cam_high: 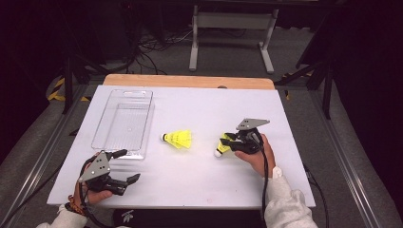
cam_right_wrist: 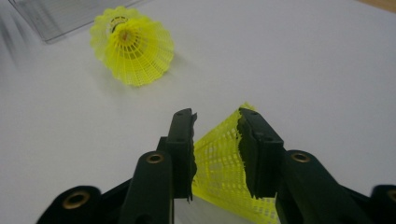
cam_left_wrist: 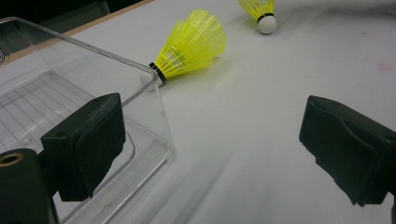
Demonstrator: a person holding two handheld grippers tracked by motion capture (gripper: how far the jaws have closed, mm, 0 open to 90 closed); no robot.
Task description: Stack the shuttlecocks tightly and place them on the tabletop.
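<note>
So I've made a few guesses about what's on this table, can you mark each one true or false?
1. Two yellow shuttlecocks are on the table. True: one lies near the middle, the other is at the right gripper.
2. The clear tray already holds a shuttlecock. False: it is empty.
3. The right gripper has a shuttlecock's skirt between its jaws. True, going by the right gripper view.
4. The left gripper is clamped on the tray. False: its jaws stand wide open beside the tray's near corner.
5. The middle shuttlecock stands upright on its cork. False: it lies on its side.
</note>
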